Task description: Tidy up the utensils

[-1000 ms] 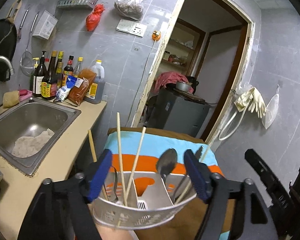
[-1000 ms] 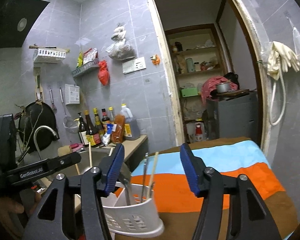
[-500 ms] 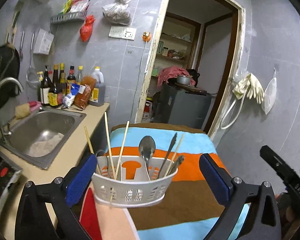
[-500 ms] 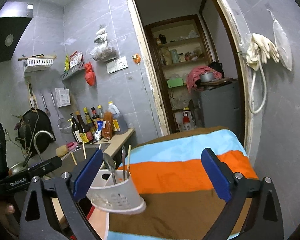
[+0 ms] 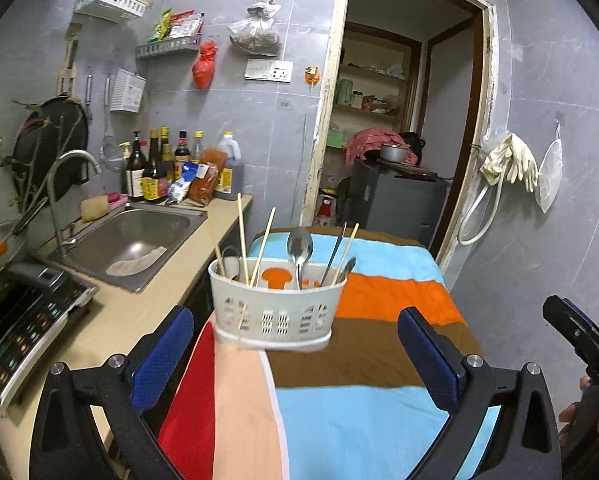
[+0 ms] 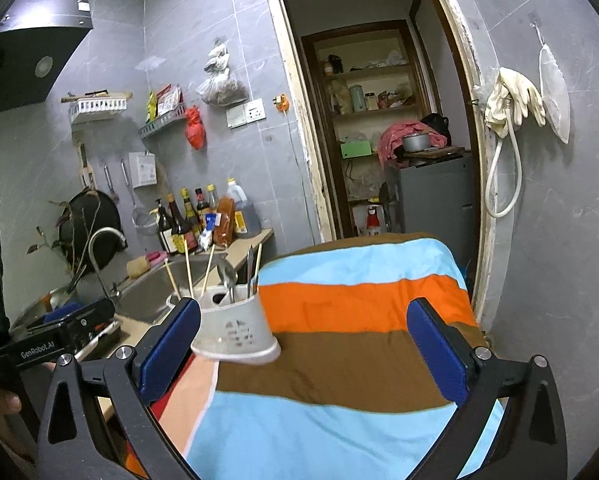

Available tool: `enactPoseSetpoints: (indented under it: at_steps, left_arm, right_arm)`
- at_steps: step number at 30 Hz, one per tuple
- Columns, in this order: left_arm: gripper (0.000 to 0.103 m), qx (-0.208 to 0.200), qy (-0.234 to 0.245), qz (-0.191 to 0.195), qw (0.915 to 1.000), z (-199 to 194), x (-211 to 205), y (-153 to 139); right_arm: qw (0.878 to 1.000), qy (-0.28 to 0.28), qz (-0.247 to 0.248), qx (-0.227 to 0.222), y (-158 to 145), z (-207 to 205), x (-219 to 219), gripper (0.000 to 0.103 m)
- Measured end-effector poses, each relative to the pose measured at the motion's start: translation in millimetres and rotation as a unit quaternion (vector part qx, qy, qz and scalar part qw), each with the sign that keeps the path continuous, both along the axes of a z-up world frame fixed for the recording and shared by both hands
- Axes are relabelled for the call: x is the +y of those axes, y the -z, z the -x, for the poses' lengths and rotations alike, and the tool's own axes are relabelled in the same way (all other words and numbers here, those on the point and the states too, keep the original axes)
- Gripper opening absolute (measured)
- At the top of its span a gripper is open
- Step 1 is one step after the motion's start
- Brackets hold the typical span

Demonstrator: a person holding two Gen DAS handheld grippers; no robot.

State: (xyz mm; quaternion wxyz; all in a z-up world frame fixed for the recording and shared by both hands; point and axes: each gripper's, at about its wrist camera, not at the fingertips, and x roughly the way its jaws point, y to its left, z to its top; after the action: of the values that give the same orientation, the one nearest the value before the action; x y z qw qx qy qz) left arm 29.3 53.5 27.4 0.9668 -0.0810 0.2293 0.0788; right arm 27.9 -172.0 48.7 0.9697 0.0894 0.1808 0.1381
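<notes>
Both hand-held grippers have released the caddy [image 5: 273, 306] and drawn back from it. A second ago the left hand-held gripper [image 5: 295, 350] had its pads at the caddy's two sides; its jaws now stand fully spread, with nothing between them. The right hand-held gripper [image 6: 305, 346] is likewise spread wide and empty — the caddy sits ahead of its left pad [image 6: 171, 344], whether touching cannot be told.

The caddy stands upright on the striped cloth [image 5: 383, 300] just ahead of the left hand-held gripper, near the cloth's edge beside the tabletop [image 5: 139, 312]. It holds chopsticks [image 5: 241, 240] on one side and a spoon [image 5: 299, 248] with further utensils on the other. Judged from this, the placement step is complete and the task looks close to finished.

Hard to make out:
- the caddy's inner dividers, and which compartment each utensil occupies;
- the utensil beside the spoon — fork or tongs cannot be told;
- the caddy's base, blurred where it meets the cloth;
- the surface under the cloth.
</notes>
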Motion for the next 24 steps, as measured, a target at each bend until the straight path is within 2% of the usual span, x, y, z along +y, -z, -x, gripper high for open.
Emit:
enactPoseSetpoints:
  at_steps: [9, 24]
  left_arm:
    - [0.103, -0.016, -0.023, 0.005, 0.9996, 44, -10, 8]
    - [0.103, -0.022, -0.015, -0.006, 0.9996, 52, -26, 9]
  right_arm:
    - [0.999, 0.012, 0.030, -0.017, -3, 45, -17, 0.101]
    - [0.999, 0.013, 0.030, -0.015, -5, 56, -28, 0.101]
